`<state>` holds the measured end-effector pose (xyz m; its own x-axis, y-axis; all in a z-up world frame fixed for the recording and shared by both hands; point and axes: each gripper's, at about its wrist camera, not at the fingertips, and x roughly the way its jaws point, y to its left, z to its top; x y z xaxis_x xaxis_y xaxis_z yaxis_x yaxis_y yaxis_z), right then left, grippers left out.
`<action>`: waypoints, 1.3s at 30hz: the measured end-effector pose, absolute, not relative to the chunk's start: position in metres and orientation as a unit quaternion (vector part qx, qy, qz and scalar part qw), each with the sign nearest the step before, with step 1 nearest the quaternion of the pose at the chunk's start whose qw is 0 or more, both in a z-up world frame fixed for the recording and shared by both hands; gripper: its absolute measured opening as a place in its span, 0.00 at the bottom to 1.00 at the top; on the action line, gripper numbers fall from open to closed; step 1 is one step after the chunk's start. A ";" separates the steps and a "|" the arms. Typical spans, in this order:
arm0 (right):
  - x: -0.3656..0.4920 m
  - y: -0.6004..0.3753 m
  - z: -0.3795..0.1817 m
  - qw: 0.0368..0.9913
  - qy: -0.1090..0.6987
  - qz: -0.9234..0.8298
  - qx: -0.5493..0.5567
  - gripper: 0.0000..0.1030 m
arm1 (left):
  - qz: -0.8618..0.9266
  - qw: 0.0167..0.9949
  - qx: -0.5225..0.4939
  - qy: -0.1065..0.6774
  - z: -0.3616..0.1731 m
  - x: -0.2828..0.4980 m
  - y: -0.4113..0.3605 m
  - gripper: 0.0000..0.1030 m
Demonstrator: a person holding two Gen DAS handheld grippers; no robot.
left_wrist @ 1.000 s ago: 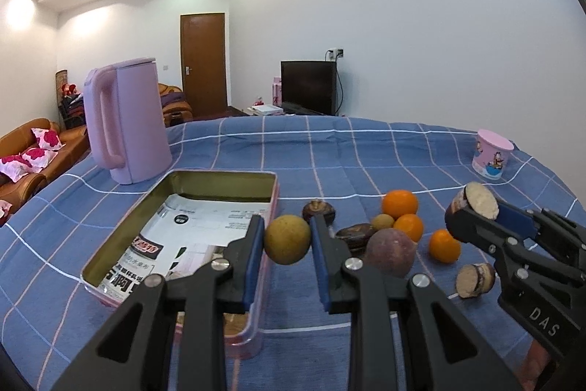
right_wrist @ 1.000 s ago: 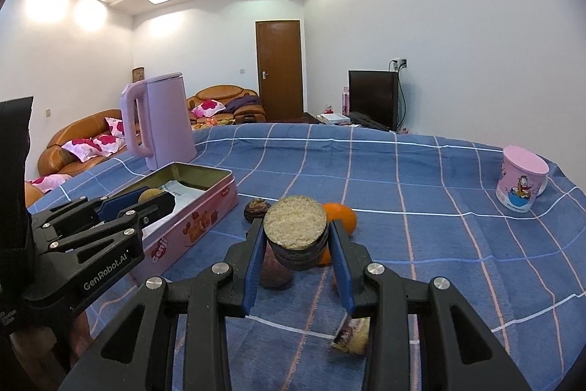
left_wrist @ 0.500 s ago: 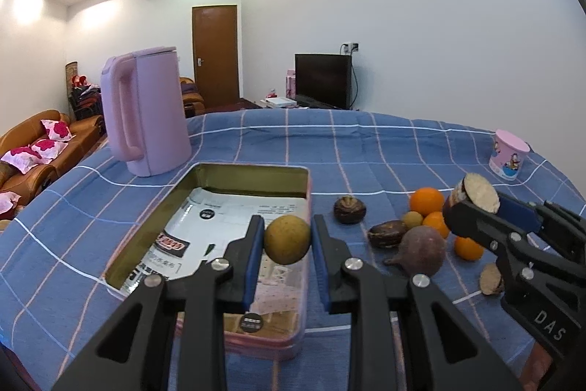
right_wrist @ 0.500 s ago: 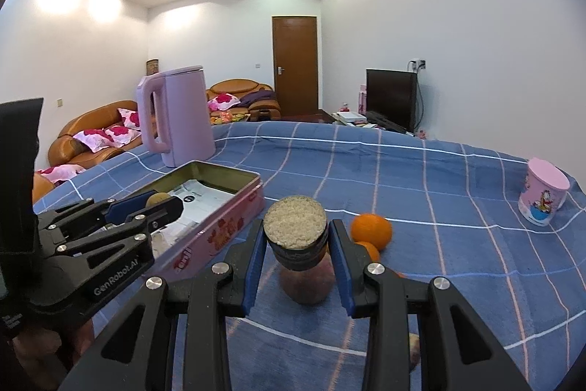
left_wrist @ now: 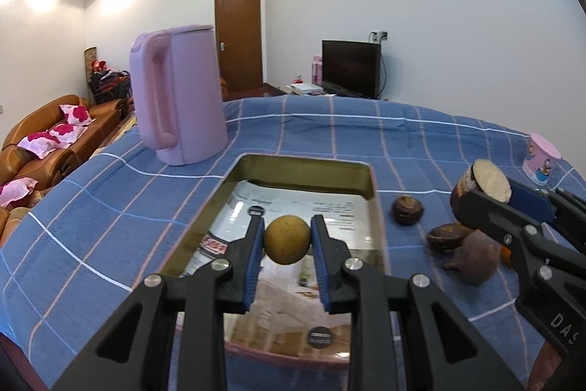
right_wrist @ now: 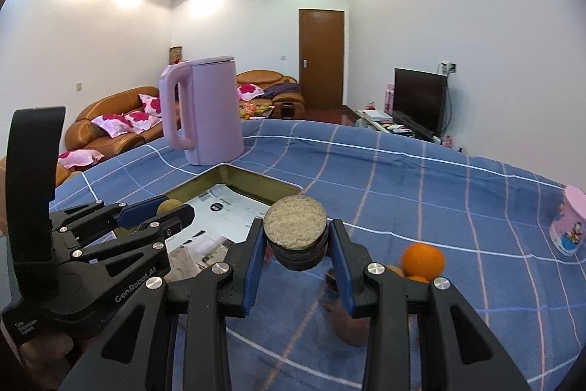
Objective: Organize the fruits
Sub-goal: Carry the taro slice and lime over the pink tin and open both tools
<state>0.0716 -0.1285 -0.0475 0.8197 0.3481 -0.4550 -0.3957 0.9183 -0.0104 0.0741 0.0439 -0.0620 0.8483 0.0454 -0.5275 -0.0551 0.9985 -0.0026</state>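
Observation:
My left gripper (left_wrist: 287, 240) is shut on a round yellow-brown fruit (left_wrist: 287, 239) and holds it above the open pink tin box (left_wrist: 377, 207), whose floor is lined with printed paper. My right gripper (right_wrist: 296, 240) is shut on a cut dark-skinned fruit piece (right_wrist: 296, 230) with a pale grainy face, held over the cloth just right of the tin (right_wrist: 285, 187). The right gripper also shows in the left wrist view (left_wrist: 487, 196), to the right of the tin. Loose fruits lie right of the tin: a dark round one (left_wrist: 407, 210), a dark brown one (left_wrist: 445, 237), a purple one (left_wrist: 474, 261), an orange (right_wrist: 423, 257).
A lilac kettle (left_wrist: 179, 94) stands on the blue checked tablecloth (left_wrist: 110, 193) behind the tin's far left corner. A pink printed cup (left_wrist: 542, 162) stands far right. Sofas, a door and a TV are beyond the table.
Both grippers moved left with their fruits. The left gripper went from beside the tin's right edge to over its inside; the right gripper came closer to the tin.

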 end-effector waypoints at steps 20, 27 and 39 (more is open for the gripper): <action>0.110 -0.070 -0.057 0.934 0.256 0.239 -0.066 0.36 | 0.064 0.952 -0.004 0.300 -0.066 0.106 0.086 0.27; 0.116 -0.061 -0.062 0.930 0.265 0.245 -0.069 0.36 | 0.064 0.949 0.004 0.308 -0.068 0.110 0.086 0.27; 0.129 -0.052 -0.077 0.916 0.305 0.250 -0.078 0.36 | 0.060 0.941 0.020 0.333 -0.077 0.118 0.081 0.28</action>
